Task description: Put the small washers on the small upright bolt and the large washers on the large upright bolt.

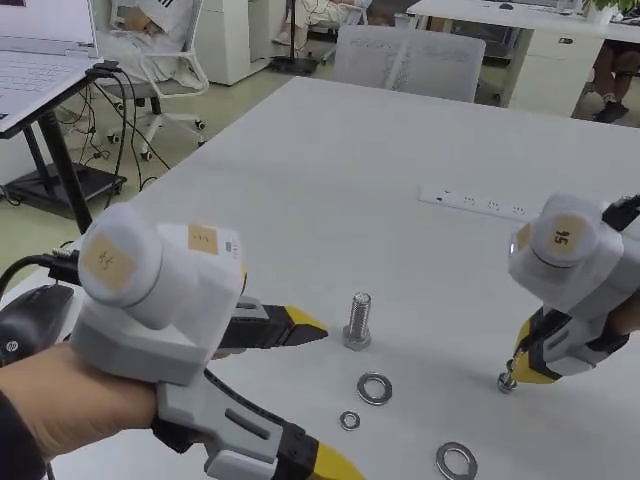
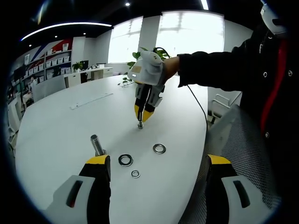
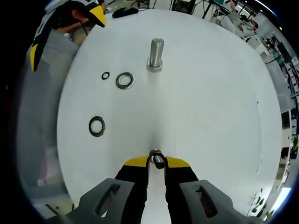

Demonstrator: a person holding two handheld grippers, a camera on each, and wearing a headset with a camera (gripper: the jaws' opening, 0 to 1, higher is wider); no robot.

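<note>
First, in the head view, the left hand-held gripper (image 1: 335, 398) sat low at the left, its jaws spread wide with nothing between them. Just past its upper jaw the large bolt (image 1: 358, 322) stood upright on the white bench (image 1: 330, 180). Near the bolt's base lay the first large washer (image 1: 375, 388), with the small washer (image 1: 349, 420) just beside it. The second large washer (image 1: 456, 460) lay apart, toward the lower edge. At the right, the right hand-held gripper (image 1: 514, 374) pointed down, pinching the small bolt (image 1: 507, 380), whose lower end touched the bench.

Next, in the left gripper view, the left hand-held gripper (image 2: 158, 159) showed its jaws wide apart. The large bolt (image 2: 96, 144) rose just above the left jaw. The first large washer (image 2: 125, 160), small washer (image 2: 135, 174) and second large washer (image 2: 159, 149) lay flat between the jaws. Beyond them, the right hand-held gripper (image 2: 141, 117) held the small bolt (image 2: 139, 124) upright against the bench (image 2: 56, 126).

Lastly, in the right gripper view, the right hand-held gripper (image 3: 157, 163) stood narrow, clamped on the small bolt (image 3: 155, 155). Well ahead stood the large bolt (image 3: 156, 53). To its left lay the first large washer (image 3: 124, 80), the small washer (image 3: 105, 75) and the second large washer (image 3: 97, 126). The left hand-held gripper (image 3: 64, 35) showed at the upper left.
</note>
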